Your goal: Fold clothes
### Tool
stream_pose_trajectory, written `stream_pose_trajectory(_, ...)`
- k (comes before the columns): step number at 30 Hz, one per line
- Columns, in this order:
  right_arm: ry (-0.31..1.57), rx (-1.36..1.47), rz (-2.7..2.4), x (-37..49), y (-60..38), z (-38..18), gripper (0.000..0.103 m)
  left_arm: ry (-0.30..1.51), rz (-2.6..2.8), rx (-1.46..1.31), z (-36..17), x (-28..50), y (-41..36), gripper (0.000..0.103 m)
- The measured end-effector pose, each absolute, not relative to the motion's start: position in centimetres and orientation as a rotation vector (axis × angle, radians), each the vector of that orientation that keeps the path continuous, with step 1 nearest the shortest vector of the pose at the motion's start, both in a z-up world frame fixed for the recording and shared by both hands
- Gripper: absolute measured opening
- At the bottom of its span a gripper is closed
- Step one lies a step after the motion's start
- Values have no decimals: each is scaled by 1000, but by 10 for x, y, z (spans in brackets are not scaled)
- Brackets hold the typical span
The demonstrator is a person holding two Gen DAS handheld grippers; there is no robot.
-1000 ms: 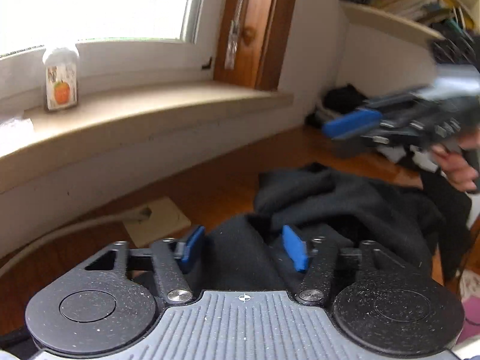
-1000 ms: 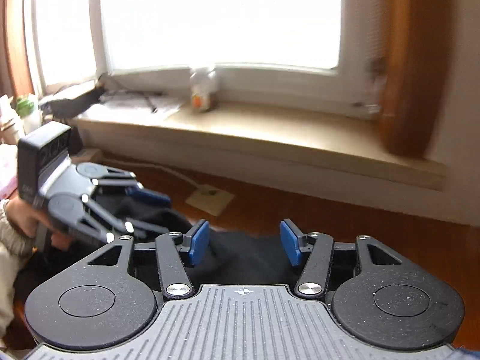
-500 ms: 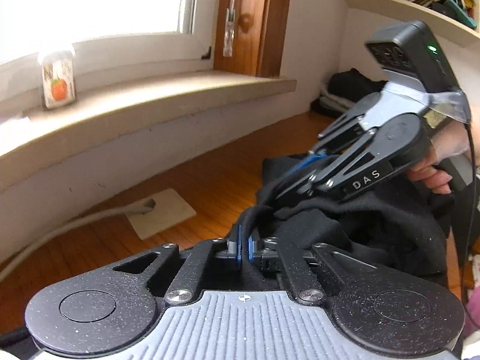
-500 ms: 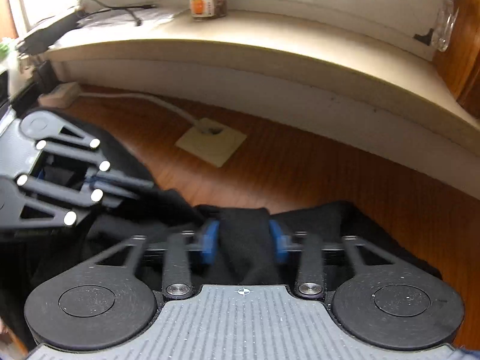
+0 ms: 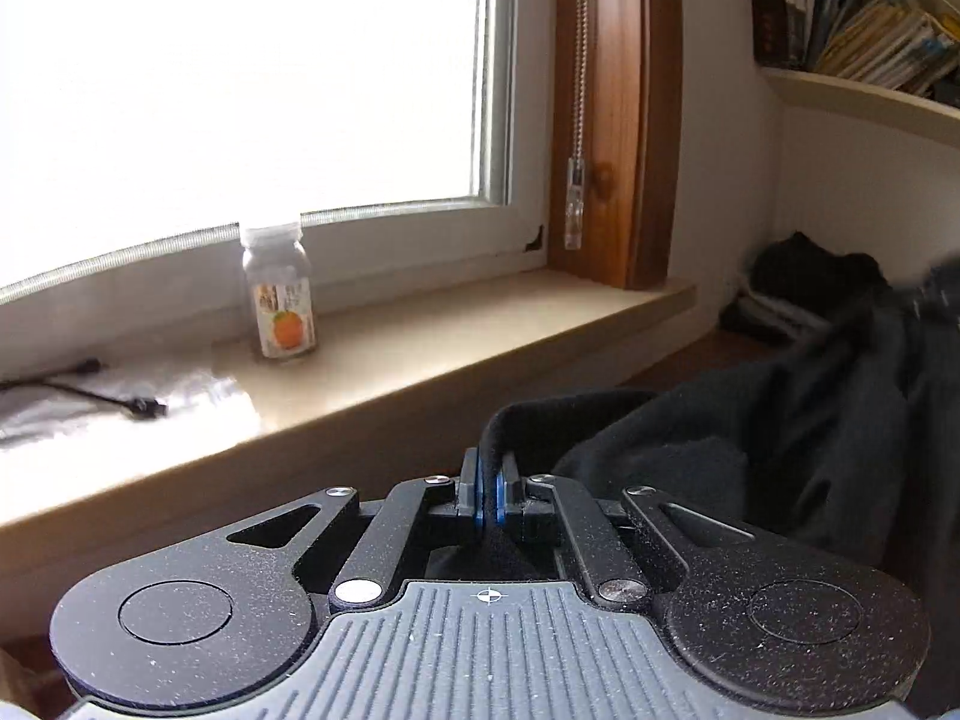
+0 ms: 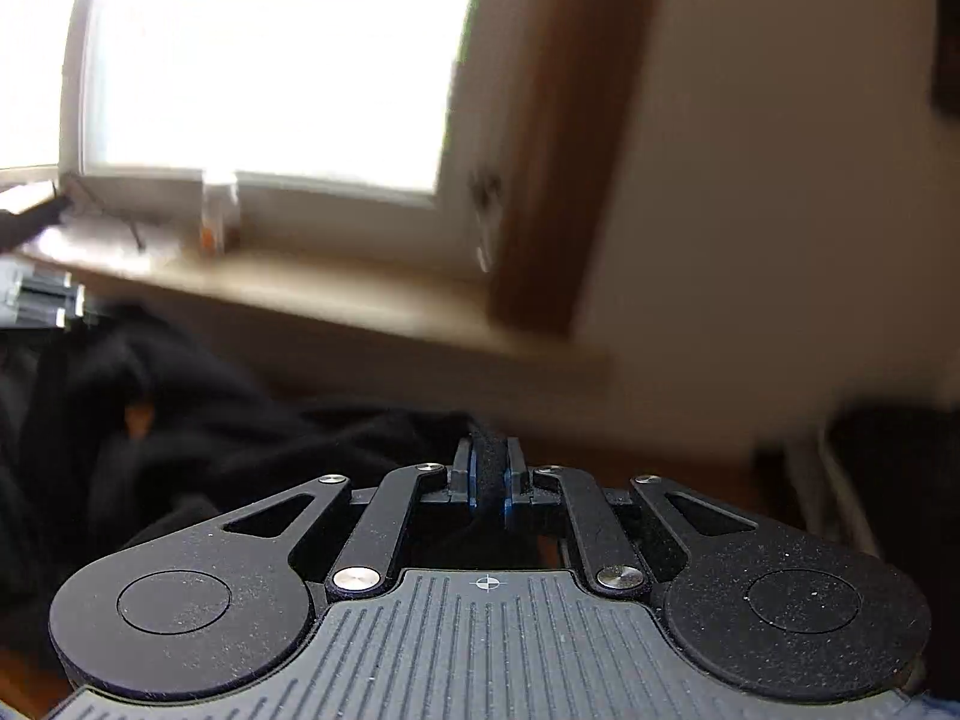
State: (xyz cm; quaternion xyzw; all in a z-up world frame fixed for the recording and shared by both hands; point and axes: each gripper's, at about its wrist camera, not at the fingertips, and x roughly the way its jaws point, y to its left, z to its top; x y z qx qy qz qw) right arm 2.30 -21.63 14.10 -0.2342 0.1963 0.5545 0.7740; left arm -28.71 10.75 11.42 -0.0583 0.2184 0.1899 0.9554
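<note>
Gripping the black garment (image 5: 780,438) by its edge, the left gripper (image 5: 489,495) is clamped shut, while the right gripper (image 6: 489,483) is closing on another fold. Cloth hangs between them above the floor. Next, judging: spread it flat.

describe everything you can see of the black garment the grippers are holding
The black garment is a soft, matte, knit-looking fabric, rumpled into loose folds, not yet folded. A thick hemmed edge loops up into the left gripper, whose blue pads are shut on it. The right gripper is closing on another thick bunch of it. Between them the cloth hangs in drapes below the windowsill. What kind of garment it is cannot be told.
</note>
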Motion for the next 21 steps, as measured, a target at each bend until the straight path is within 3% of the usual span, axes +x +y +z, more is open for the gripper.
stream_pose_trajectory(6, 527, -544, 1194, 35, -220, 105, 25, 488, 378, -138, 94, -274, 111, 10)
stream_pose_trajectory(8, 501, -512, 1208, 34, -211, 111, 39, 482, 390, -135, 96, -275, 111, 15)
stream_pose_trajectory(10, 476, -486, 1228, 33, -198, 117, 44, 471, 399, -118, 104, -275, 111, 17)
stream_pose_trajectory(15, 520, -556, 1325, 25, -150, 97, 46, 472, 330, -82, 123, -258, 94, 17)
stream_pose_trajectory(16, 526, -586, 1329, 22, -141, 89, 46, 483, 309, -68, 124, -251, 89, 19)
stream_pose_trajectory(18, 537, -648, 1333, 16, -123, 75, 46, 508, 275, -16, 126, -229, 74, 36)
stream_pose_trajectory(21, 543, -736, 1314, 9, -109, 59, 46, 559, 216, 43, 123, -194, 54, 36)
